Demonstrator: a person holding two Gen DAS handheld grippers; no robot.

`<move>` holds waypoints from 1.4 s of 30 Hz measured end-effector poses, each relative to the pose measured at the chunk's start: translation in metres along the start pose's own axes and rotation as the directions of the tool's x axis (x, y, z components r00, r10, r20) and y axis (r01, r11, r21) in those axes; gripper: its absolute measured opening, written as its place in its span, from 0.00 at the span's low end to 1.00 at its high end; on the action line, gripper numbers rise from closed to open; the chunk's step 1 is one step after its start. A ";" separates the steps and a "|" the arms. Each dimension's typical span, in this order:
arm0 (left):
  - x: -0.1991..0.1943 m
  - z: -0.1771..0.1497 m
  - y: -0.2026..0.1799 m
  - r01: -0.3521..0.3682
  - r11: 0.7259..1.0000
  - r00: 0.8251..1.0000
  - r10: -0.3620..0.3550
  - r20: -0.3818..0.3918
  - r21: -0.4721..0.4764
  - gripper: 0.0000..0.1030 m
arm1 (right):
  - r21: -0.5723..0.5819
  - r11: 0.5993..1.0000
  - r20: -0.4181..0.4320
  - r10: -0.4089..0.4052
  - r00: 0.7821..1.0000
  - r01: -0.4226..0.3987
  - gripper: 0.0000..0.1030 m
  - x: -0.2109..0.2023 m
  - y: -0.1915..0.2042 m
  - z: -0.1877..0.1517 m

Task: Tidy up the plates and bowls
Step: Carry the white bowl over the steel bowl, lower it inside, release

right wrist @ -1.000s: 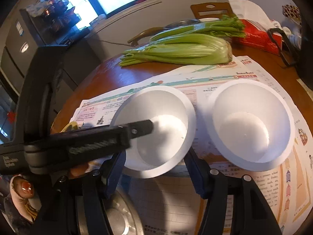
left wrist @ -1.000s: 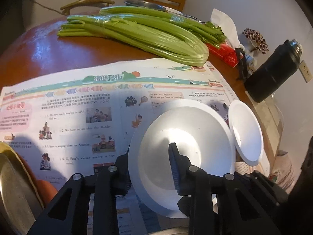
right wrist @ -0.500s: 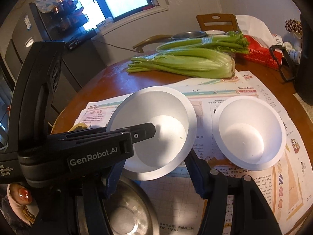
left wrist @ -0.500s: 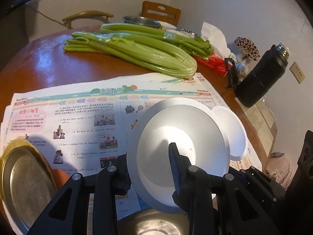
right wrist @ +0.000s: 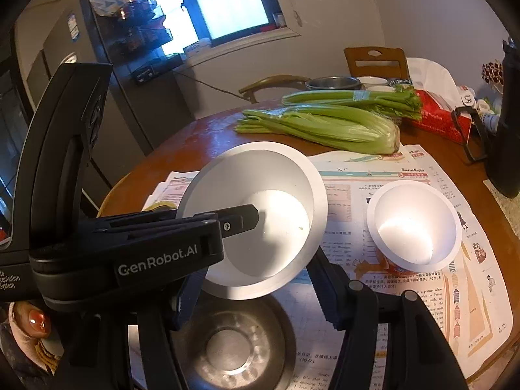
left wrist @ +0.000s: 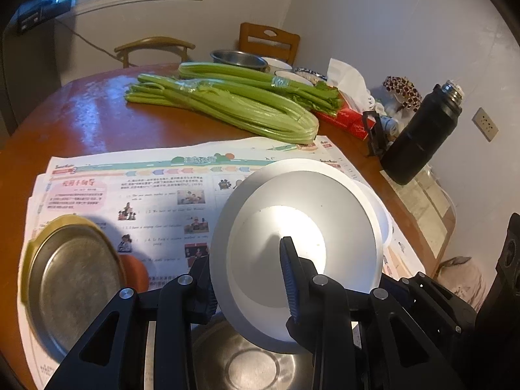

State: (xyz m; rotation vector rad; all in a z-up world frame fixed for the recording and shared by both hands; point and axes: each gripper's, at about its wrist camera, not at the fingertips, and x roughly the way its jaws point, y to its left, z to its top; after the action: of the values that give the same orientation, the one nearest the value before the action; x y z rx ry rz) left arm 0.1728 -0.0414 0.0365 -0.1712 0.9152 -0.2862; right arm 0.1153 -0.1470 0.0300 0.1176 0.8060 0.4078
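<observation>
Left wrist view: left hand-held gripper (left wrist: 247, 279) is clamped on the rim of a white bowl (left wrist: 292, 240), lifted and tilted above a steel bowl (left wrist: 247, 364). Right hand-held gripper (right wrist: 256, 289) straddles it, jaws closed as narrow as they go. Second white bowl (right wrist: 412, 224) sits on newspaper (right wrist: 455, 292).

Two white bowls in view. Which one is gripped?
The larger white bowl, tilted above the steel bowl, its rim pinched by the left claw. The smaller white bowl sits free on the newspaper.
</observation>
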 end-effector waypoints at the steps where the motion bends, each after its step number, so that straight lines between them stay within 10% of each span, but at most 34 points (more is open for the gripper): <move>1: -0.003 -0.002 0.000 -0.001 1.000 1.000 0.001 0.005 0.000 0.32 | -0.008 1.000 0.003 0.003 1.000 -0.003 0.60 -0.003 0.003 -0.001; 42: -0.041 -0.098 -0.007 -0.071 0.995 0.997 0.069 -0.029 -0.072 0.32 | -0.110 0.988 -0.119 0.093 0.988 -0.107 0.60 -0.045 0.030 -0.073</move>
State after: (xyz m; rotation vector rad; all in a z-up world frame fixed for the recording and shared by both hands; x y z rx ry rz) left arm 0.0698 -0.0371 0.0111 -0.2021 0.9564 -0.1906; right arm 0.0257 -0.1412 0.0173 0.0263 0.8889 0.5596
